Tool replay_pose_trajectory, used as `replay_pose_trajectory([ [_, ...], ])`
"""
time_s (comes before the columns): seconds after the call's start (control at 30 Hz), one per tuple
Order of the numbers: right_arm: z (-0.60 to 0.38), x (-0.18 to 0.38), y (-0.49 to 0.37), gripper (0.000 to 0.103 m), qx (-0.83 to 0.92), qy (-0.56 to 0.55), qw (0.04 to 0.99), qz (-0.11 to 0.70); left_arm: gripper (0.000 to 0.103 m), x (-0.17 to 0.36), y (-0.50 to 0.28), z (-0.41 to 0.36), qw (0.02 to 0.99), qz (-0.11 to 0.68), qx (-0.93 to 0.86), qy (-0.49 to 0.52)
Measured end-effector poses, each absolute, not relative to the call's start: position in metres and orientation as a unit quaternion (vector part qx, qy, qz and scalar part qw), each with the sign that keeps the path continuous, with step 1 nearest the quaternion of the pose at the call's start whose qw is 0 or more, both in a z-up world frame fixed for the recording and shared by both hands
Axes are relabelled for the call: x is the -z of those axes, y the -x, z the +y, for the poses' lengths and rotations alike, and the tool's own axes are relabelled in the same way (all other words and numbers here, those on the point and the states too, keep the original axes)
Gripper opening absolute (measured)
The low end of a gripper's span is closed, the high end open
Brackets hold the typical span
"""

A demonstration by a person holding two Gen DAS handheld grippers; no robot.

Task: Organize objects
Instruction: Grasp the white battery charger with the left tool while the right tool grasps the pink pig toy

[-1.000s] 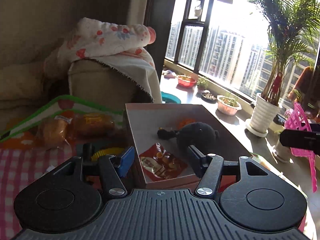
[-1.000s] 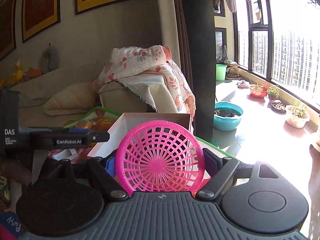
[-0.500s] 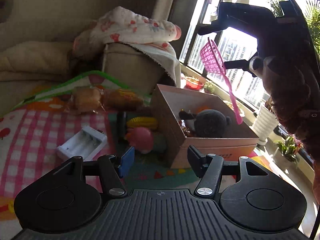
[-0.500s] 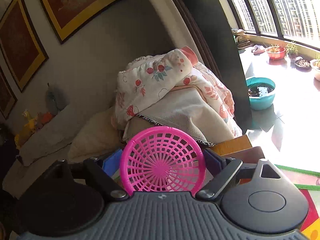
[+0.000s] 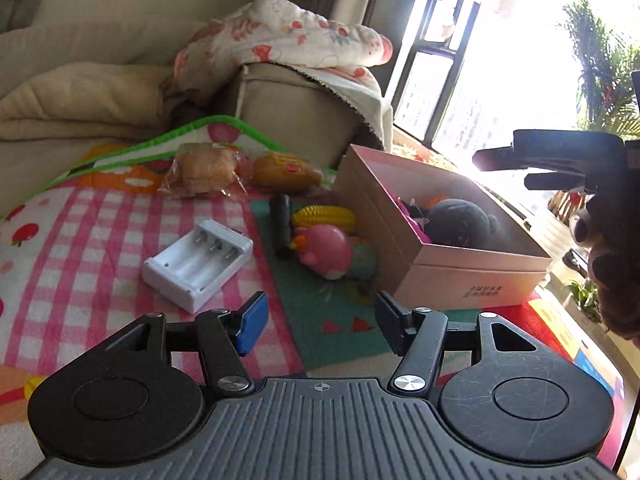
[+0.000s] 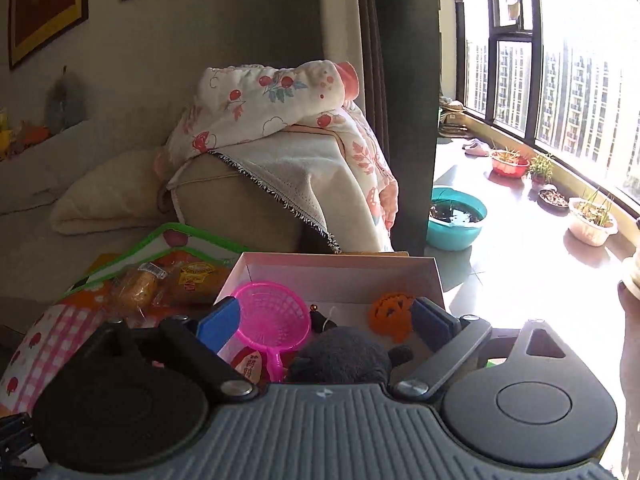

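Observation:
A pink cardboard box [image 5: 464, 268] stands on the play mat; it also shows in the right wrist view [image 6: 340, 266]. In it lie a pink plastic strainer [image 6: 272, 320], a dark plush toy [image 6: 340, 356] and an orange piece [image 6: 390, 312]. My right gripper [image 6: 324, 320] is open and empty above the box; it also shows at the right of the left wrist view [image 5: 552, 160]. My left gripper [image 5: 320, 318] is open and empty over the mat. Before it lie a white battery charger [image 5: 198, 264], a pink bird toy [image 5: 324, 250], a toy corn [image 5: 324, 218] and a black cylinder [image 5: 282, 224].
Two wrapped breads [image 5: 200, 170] lie at the mat's far edge. Behind is a sofa arm [image 5: 296, 108] draped with floral blankets [image 5: 288, 40]. Plant pots [image 6: 592, 220] and a teal basin [image 6: 456, 218] stand on the sunlit floor by the window.
My right gripper has opened and let go of the pink strainer, which now lies in the box. My left gripper has drawn back from the box and faces the loose objects on the mat.

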State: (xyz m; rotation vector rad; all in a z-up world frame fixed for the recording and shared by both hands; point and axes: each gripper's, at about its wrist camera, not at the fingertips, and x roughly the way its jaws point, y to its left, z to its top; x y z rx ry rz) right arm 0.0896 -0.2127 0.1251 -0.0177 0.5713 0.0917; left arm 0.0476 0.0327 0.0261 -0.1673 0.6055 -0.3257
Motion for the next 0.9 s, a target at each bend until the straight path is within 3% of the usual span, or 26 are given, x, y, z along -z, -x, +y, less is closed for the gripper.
replay_pose_trajectory([
  [0.33, -0.220, -0.061, -0.017, 0.098, -0.046, 0.050, 0.954, 0.293, 0.062, -0.038, -0.073, 0.039, 0.948, 0.285, 0.119, 0.071],
  [0.57, -0.239, -0.045, -0.017, 0.098, -0.048, 0.001, 0.946, 0.320, 0.062, -0.038, -0.095, 0.037, 0.951, 0.287, 0.098, -0.051],
  [0.67, -0.239, -0.044, -0.014, 0.103, -0.057, -0.002, 0.946, 0.319, 0.062, -0.028, -0.108, 0.040, 0.941, 0.304, 0.102, -0.106],
  [0.9, -0.226, -0.040, -0.014, 0.103, -0.072, 0.028, 0.943, 0.323, 0.066, -0.008, -0.134, 0.062, 0.932, 0.340, 0.115, -0.053],
])
